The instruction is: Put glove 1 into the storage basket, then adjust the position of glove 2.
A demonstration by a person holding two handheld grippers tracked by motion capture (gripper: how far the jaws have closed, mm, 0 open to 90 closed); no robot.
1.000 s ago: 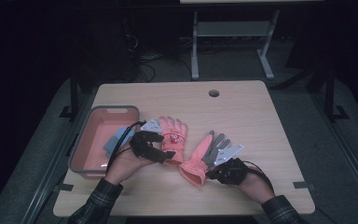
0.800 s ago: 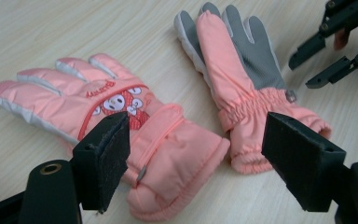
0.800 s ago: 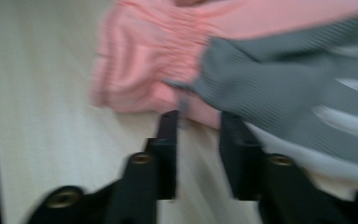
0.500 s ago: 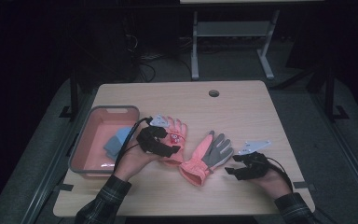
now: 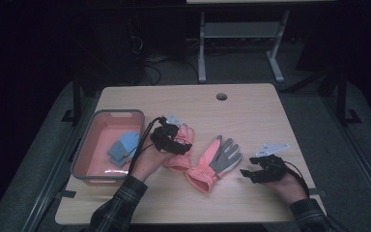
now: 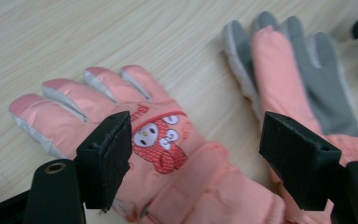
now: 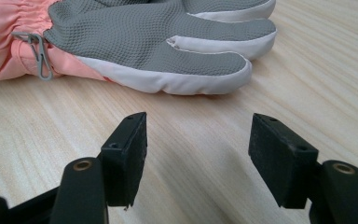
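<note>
Two pink gloves lie mid-table. The one with a cartoon face (image 5: 187, 134) (image 6: 205, 182) lies back up, and my left gripper (image 5: 178, 142) (image 6: 198, 140) hovers over its cuff, open, its pads clear of the fabric. The other glove (image 5: 220, 162) (image 6: 303, 79) (image 7: 158, 37) lies grey palm up just to its right. My right gripper (image 5: 248, 170) (image 7: 199, 123) sits low on the table to the right of that glove. Its jaws have just been opening, with only bare wood between them.
A pink bin (image 5: 84, 154) stands at the table's left with a blue cloth item (image 5: 124, 147) inside. The wooden table (image 5: 251, 116) has a round cable hole (image 5: 221, 96) near its far edge. Dark floor and a white stand lie beyond.
My right gripper let go of the grey-palmed glove, opened and drew back to the right. The left gripper shifted a little right and forward over the cartoon glove.
</note>
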